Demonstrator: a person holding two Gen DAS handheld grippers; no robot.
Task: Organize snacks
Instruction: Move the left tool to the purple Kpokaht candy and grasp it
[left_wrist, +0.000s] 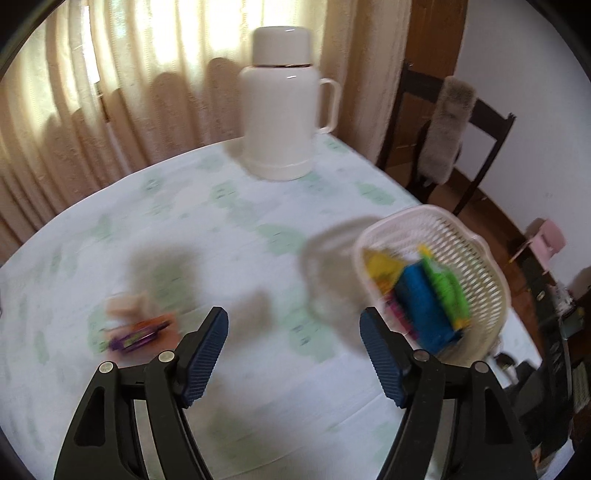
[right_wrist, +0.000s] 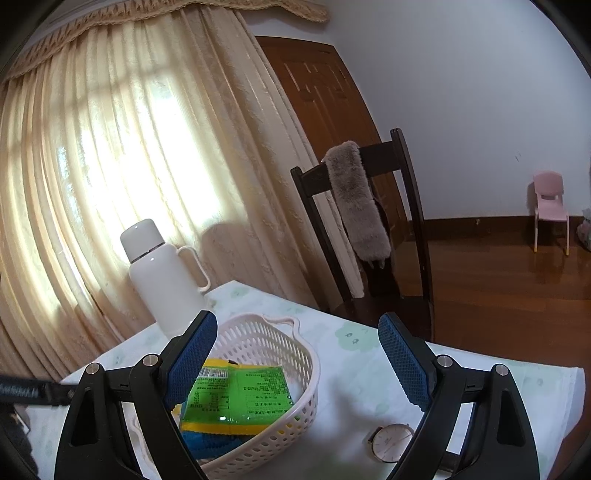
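Observation:
A white heart-shaped basket (left_wrist: 493, 266) stands on the table at the right of the blurred left wrist view. It holds a blue pack (left_wrist: 424, 310), a green pack (left_wrist: 445, 291) and a yellow pack (left_wrist: 384, 267). A purple and orange snack pack (left_wrist: 136, 332) and a pale one (left_wrist: 125, 304) lie loose on the cloth, left of my left gripper (left_wrist: 293, 314), which is open with nothing between its fingers. My right gripper (right_wrist: 298, 318) is open above the basket (right_wrist: 312, 356), where the green pack (right_wrist: 240, 395) lies over the blue pack (right_wrist: 207, 445).
A tall white thermos jug (left_wrist: 280, 107) stands at the table's far edge by the curtain. A wristwatch (right_wrist: 391, 441) lies on the cloth right of the basket. A dark wooden chair (right_wrist: 410, 221) with a grey fur piece stands behind the table.

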